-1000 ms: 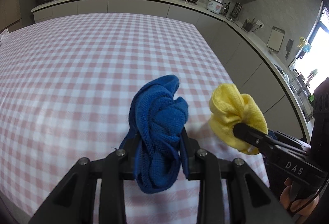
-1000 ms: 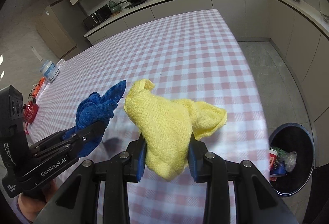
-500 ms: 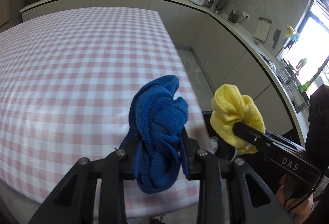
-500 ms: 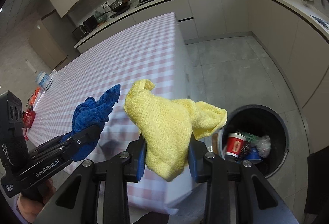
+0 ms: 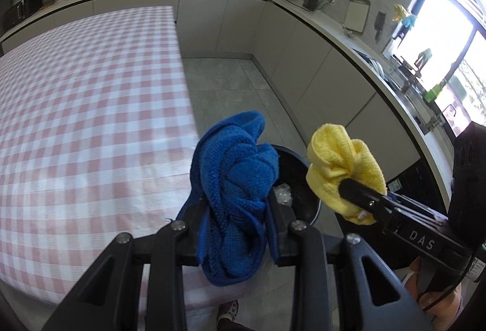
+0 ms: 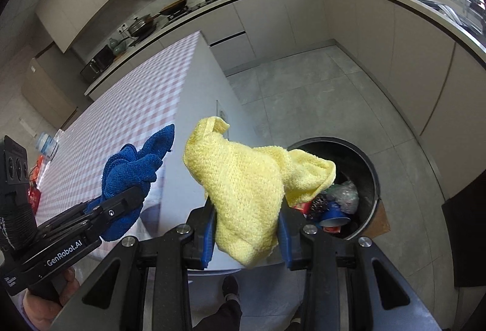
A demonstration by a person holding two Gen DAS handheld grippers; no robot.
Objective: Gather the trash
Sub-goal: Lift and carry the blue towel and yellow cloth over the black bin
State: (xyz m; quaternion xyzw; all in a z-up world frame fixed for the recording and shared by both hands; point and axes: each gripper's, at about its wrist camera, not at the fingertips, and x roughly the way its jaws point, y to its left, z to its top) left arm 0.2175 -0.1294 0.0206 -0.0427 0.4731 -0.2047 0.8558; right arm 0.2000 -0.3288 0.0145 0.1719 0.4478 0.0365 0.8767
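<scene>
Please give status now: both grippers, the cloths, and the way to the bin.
Left gripper shut on blue cloth. Right gripper shut on yellow cloth. Trash bin open on floor beyond table edge, part full. Nothing blocking.

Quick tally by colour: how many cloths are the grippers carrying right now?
Blue terry cloth, clamped in the left gripper: 1
Yellow terry cloth, clamped in the right gripper: 1
Total: 2
</scene>
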